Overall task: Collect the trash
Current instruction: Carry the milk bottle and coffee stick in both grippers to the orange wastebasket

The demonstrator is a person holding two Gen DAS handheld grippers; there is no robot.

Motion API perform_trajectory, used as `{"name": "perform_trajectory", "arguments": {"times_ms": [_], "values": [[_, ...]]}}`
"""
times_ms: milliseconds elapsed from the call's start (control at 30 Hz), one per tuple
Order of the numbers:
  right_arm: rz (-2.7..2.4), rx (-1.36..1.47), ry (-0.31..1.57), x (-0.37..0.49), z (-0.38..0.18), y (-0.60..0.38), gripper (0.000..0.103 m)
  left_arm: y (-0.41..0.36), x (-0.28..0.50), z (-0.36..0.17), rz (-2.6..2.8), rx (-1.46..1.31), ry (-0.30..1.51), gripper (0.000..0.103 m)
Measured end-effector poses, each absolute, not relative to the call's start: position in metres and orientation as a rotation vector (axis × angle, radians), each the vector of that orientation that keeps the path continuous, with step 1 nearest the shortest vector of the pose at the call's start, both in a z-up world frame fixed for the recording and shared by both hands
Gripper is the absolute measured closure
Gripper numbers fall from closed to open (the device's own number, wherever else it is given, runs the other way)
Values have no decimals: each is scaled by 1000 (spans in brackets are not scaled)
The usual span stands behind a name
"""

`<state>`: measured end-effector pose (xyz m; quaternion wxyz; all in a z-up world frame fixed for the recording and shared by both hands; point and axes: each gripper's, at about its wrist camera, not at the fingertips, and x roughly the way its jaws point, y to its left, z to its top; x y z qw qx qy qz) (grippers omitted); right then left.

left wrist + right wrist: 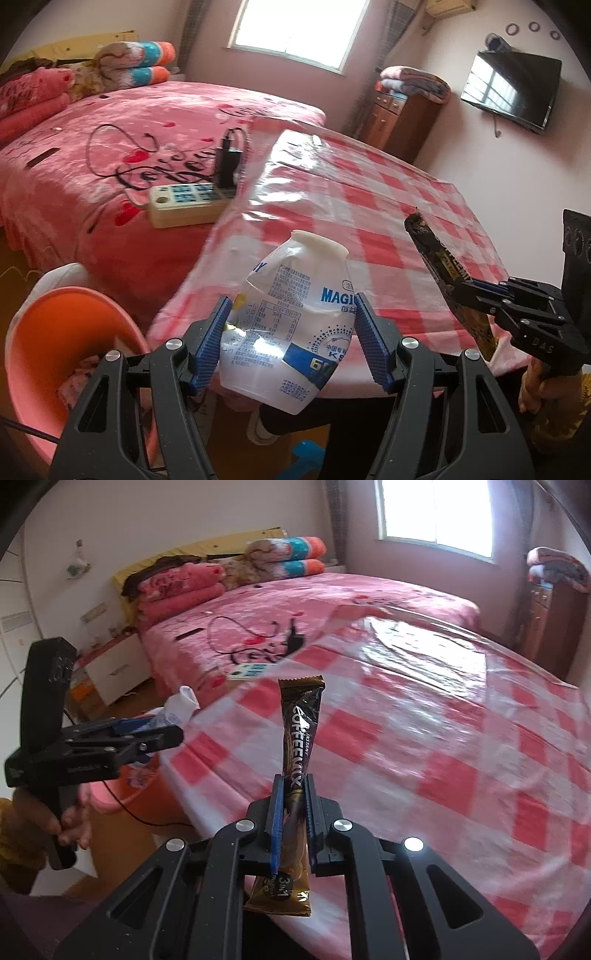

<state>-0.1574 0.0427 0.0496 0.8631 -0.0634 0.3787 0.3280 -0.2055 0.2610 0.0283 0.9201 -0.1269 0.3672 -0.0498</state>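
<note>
Left wrist: left tool (293, 325) grips crushed bottle (291, 317)

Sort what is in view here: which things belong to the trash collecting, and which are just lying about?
Part of the job:
- crushed plastic bottle, held in the left tongs
- coffee mix sachet, held in the right tongs
- orange bin beside the table

Just lying about:
- power strip on the bed
- folded blankets
- wall TV

Right gripper (293, 805): clamped on a brown coffee-mix sachet (301, 738) (upright)
Left gripper (162, 725): holds a white bottle (177, 709)
Below: orange basin (147, 794), checked tablecloth (424, 746)
</note>
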Motion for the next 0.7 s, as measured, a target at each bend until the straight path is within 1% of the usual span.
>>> {"name": "perform_trajectory", "arguments": {"times_ms": [367,700], "values": [[879,-157,837,-162,58,117,92,316,-230,27,59,-292,745,36],[1031,-195,906,-173,48,186,92,367,-249,1,223,-331,792,36]]}}
